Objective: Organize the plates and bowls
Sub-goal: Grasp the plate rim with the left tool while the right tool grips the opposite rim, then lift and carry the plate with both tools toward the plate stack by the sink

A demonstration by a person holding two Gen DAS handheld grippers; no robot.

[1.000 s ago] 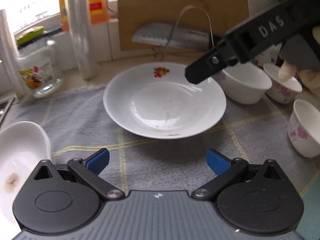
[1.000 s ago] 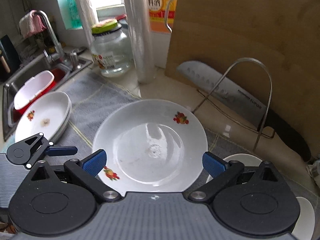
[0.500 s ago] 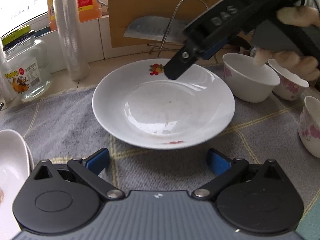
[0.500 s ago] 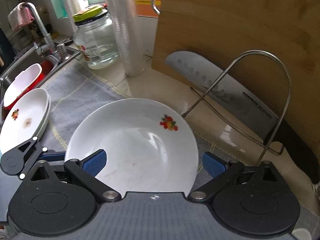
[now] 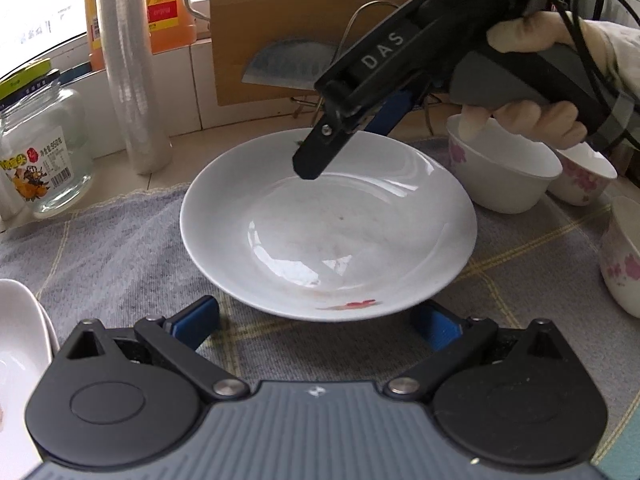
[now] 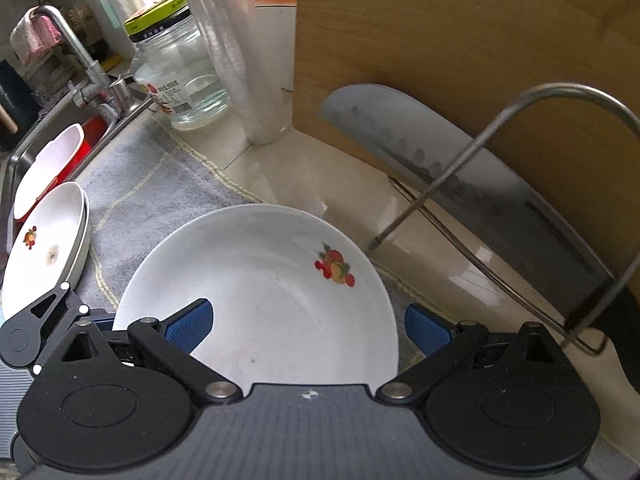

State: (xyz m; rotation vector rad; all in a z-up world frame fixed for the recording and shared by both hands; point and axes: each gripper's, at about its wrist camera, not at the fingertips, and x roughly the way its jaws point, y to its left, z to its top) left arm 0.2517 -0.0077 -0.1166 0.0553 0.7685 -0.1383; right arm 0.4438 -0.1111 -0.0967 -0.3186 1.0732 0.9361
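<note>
A white plate [image 5: 328, 232] with a fruit print lies on the grey cloth [image 5: 120, 248]. My left gripper [image 5: 316, 324] is open, its blue pads flanking the plate's near rim. My right gripper [image 5: 344, 140] comes in from the far right side, held by a person's hand [image 5: 532, 116]. In the right wrist view the right gripper [image 6: 308, 330] is open: its left pad is over the plate [image 6: 260, 292] and its right pad is outside the rim. A stack of two matching plates [image 6: 48, 240] sits at the left. Flowered white bowls [image 5: 504, 172] stand to the right.
Behind the plate, a cleaver [image 6: 420, 148] and a wire rack [image 6: 520, 160] lean on an upright wooden cutting board [image 6: 460, 40]. A glass jar [image 5: 40, 152] and a roll of plastic wrap [image 5: 132, 72] stand at the back left. The sink [image 6: 60, 120] holds a red-and-white basin.
Both grippers have closed in on the plate. The right gripper has dropped lower over the plate's far rim, and the left gripper's pads now reach the near rim. Both stay open.
</note>
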